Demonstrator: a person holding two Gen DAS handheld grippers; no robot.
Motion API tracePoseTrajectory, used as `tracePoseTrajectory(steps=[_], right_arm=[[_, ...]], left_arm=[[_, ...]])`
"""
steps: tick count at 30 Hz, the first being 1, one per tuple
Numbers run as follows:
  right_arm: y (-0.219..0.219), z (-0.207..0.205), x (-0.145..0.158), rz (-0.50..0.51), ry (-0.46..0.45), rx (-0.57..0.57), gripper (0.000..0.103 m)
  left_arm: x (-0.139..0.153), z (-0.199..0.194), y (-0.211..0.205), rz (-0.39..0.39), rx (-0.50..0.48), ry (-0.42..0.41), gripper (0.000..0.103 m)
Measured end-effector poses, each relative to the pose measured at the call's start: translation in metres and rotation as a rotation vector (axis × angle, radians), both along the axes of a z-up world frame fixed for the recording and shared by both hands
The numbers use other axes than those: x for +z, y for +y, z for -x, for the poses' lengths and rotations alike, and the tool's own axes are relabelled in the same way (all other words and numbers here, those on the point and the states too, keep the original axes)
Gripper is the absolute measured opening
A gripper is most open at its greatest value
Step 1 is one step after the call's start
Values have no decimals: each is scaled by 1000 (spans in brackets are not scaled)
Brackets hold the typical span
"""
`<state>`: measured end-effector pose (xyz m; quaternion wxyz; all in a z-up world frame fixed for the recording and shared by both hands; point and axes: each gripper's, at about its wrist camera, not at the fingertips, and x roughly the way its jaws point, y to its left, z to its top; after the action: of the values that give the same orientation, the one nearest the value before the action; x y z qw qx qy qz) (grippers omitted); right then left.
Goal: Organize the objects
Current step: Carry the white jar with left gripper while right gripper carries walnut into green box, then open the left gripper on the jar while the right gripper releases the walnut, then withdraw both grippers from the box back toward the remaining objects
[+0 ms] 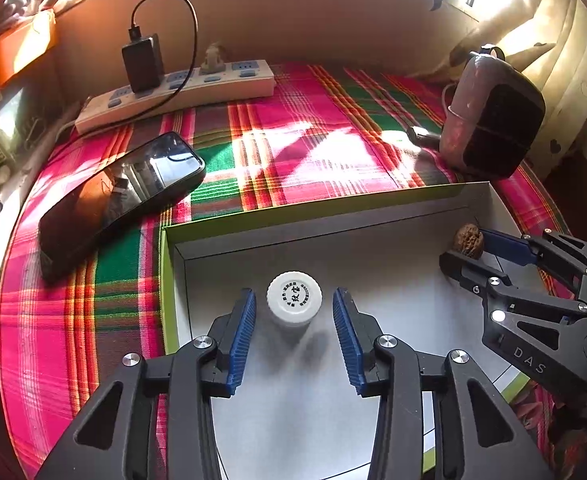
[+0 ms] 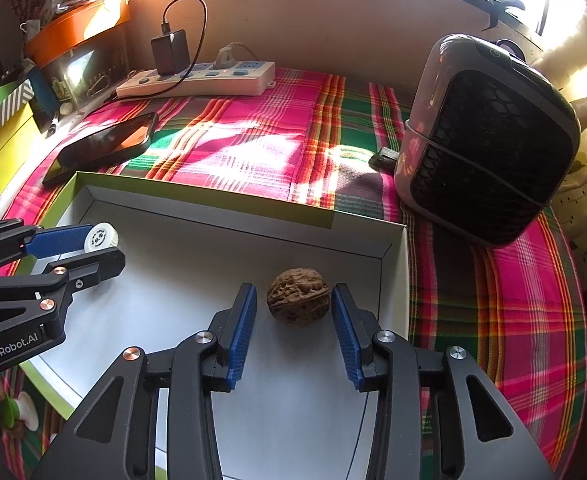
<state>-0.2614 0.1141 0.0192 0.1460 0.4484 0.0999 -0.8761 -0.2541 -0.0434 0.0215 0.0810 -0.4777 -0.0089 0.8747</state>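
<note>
Plaid cloth covers the worktop under a shallow box [image 1: 165, 280]. Inside it, a white bottle [image 1: 293, 299] and a walnut [image 2: 298, 296] are straddled untouched by the part-open left tool [image 1: 293, 304] and right tool [image 2: 293, 306]. Both seem placed; withdrawal is judged next.

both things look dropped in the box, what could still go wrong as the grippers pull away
The walnut is round and lies loose between the right gripper jaws, near the box wall; a brush from a pad could send it rolling. The white bottle stands upright with little gap to the left gripper pads, so a skewed retreat might tip it over.
</note>
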Motion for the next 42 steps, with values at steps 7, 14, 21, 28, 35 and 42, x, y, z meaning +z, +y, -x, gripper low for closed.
tracePoseTrajectory(steps=[7,14,21,28,35,42], right_arm=[[0,-7,7,12,17,-4,44],[2,-18,17,27,34,-7,48],[8,-34,26,50,52,-19,48],[16,-56,32,79,63,-33,48],[29,-81,39,109,92,-43,48],[41,-107,38,124,106,-47,48]], left_arm=[[6,-7,-4,-5,10,16,42],[16,-20,-7,-12,13,42,44],[22,-40,-8,8,3,56,44],[31,-65,-10,31,17,104,44],[37,-87,-17,17,26,120,44],[39,-113,-31,-6,71,145,44]])
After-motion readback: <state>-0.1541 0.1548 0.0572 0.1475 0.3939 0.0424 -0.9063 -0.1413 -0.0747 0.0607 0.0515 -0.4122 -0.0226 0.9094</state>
